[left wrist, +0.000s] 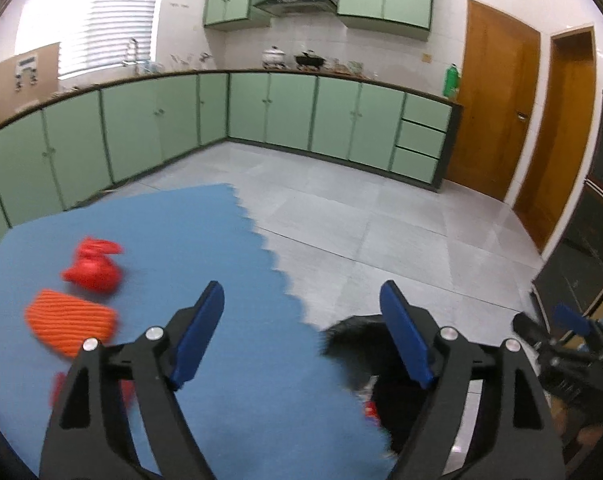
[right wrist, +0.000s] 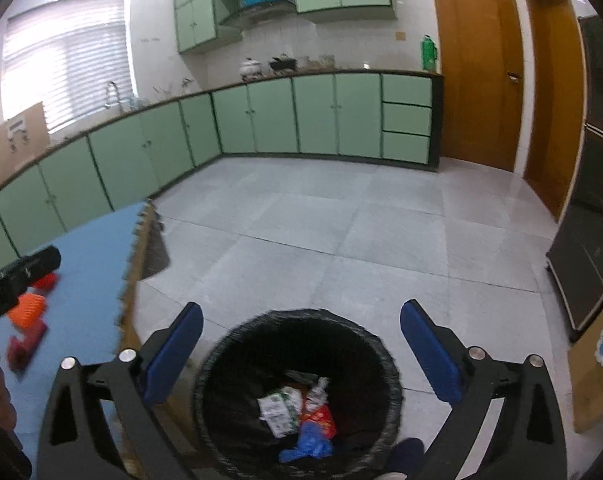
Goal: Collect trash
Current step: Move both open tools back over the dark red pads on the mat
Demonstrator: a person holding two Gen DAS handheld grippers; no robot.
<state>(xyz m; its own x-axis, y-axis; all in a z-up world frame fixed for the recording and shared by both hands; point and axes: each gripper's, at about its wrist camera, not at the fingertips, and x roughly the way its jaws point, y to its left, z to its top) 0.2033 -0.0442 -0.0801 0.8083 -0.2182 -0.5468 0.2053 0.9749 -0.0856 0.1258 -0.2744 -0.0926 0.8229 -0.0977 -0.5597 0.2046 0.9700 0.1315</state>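
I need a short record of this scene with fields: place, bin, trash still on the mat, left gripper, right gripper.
place: kitchen, blue mat on a raised surface
bin: black-lined bin on the floor beside the mat, holding a white-green wrapper, red wrapper and blue bag
trash still on the mat: crumpled red piece, orange ribbed piece, another red piece, partly hidden
left gripper: open, empty, over the mat's edge
right gripper: open, empty, above the bin

You see a matt foam mat (left wrist: 229, 240), glossy floor tiles (right wrist: 301, 240), a crinkly plastic bin liner (right wrist: 237, 364), varnished wood door (right wrist: 477, 64).
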